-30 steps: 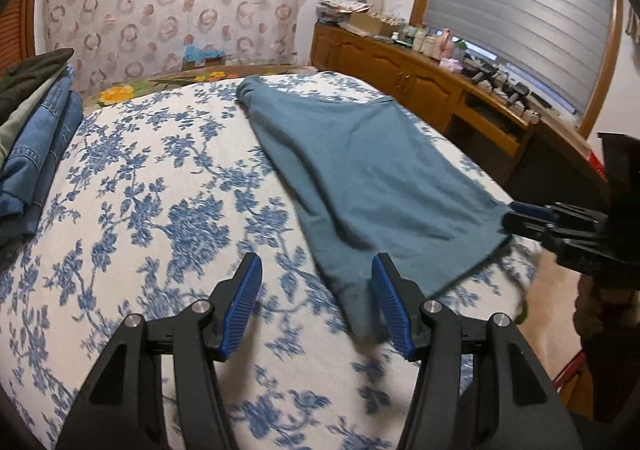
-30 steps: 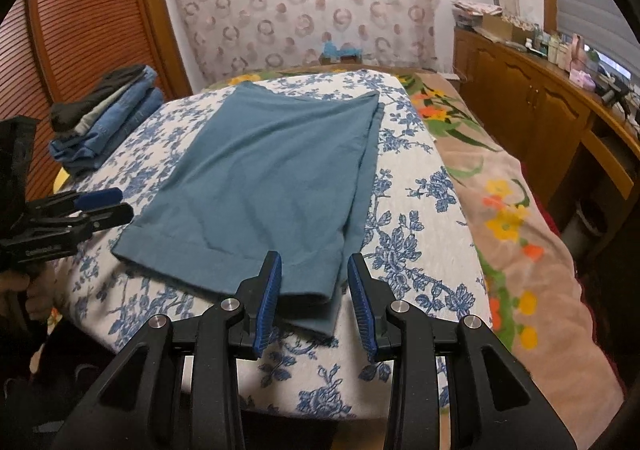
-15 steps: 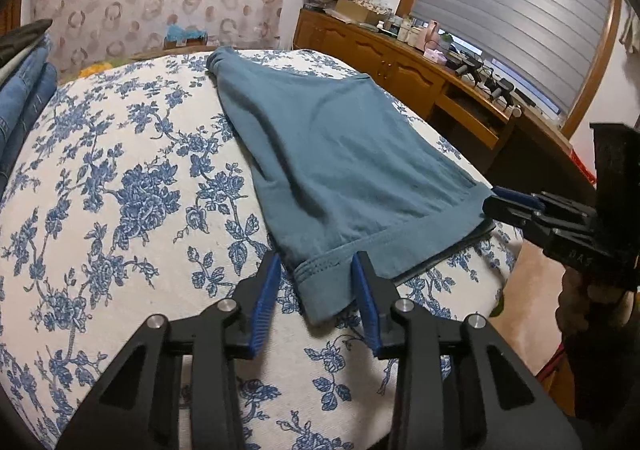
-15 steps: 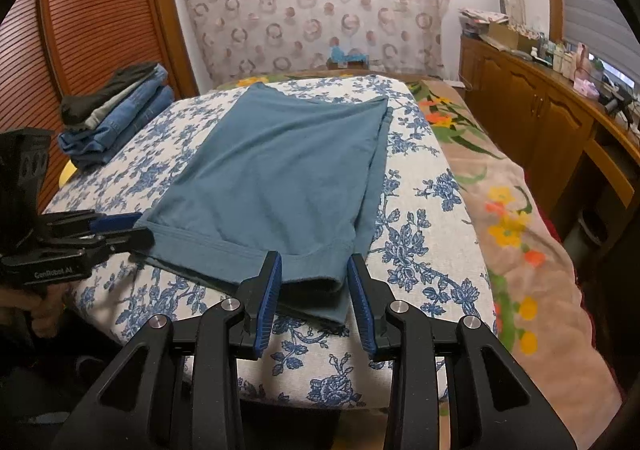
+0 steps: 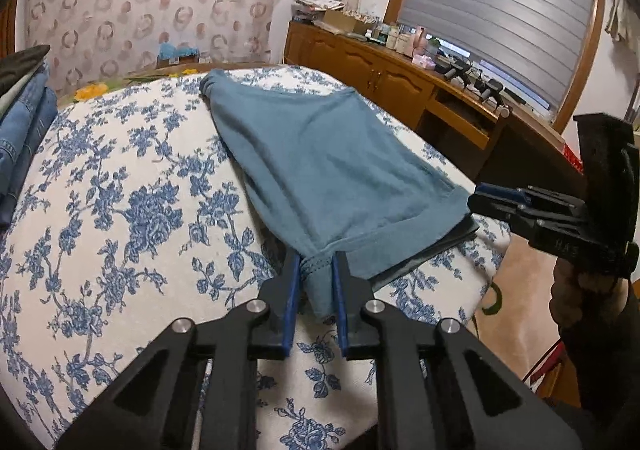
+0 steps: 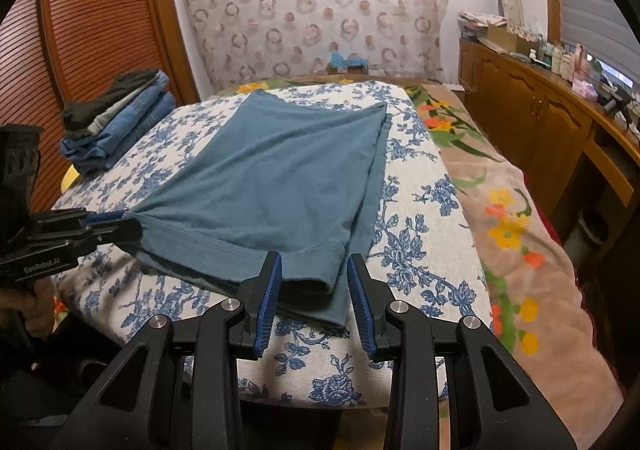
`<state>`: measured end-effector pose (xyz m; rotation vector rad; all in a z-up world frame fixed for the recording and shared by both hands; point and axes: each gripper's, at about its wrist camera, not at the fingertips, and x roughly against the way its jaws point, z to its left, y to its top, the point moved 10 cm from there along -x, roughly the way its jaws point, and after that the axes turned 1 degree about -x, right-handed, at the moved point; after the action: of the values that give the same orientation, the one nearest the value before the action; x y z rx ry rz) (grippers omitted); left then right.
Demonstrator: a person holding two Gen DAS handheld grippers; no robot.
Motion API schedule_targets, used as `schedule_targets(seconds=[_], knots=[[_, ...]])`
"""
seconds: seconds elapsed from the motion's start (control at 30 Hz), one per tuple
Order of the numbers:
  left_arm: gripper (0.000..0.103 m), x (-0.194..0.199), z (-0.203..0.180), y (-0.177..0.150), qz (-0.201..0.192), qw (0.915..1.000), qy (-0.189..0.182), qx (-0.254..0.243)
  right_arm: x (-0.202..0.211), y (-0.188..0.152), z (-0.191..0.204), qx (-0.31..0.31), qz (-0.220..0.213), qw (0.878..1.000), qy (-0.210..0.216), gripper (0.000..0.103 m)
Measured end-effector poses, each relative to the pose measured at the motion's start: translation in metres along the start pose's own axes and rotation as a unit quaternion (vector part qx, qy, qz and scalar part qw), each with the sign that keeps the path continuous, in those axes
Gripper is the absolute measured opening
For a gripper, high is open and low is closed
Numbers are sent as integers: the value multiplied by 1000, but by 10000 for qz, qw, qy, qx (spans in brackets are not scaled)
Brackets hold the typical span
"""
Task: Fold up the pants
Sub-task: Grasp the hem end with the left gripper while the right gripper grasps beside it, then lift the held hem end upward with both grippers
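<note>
Since a second ago the left gripper [image 5: 316, 264] has closed from wide open onto the near hem corner of the teal pants [image 5: 320, 161], bunching the soft knit; right gripper [image 6: 314, 268] stays half open around the other hem corner. Pants lie flat on the blue-flowered bedspread [image 6: 416, 209]. Folded jeans [image 6: 120, 125] stack at the far left, wooden cabinets [image 6: 532, 117] to the right

Black grippers [image 5: 316, 270], blue-padded jaws
</note>
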<state>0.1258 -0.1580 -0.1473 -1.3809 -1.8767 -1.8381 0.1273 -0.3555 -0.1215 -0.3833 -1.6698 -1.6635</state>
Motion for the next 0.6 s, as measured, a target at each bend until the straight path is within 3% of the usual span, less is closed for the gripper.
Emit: schedule_targets(seconds=[0.17, 0.23, 0.33, 0.6], knots=[[13, -3, 0, -4, 66, 10000, 17, 32, -6, -2, 2, 35, 104, 9999, 21, 25], [13, -4, 0, -5, 79, 10000, 31, 38, -8, -4, 2, 50, 127, 9999, 51, 12], [13, -4, 0, -4, 60, 10000, 39, 19, -2, -2, 4, 10, 51, 9998, 185, 4], [37, -1, 2, 1, -34, 9998, 196, -48, 5, -12, 2, 104, 115, 9999, -8, 3]])
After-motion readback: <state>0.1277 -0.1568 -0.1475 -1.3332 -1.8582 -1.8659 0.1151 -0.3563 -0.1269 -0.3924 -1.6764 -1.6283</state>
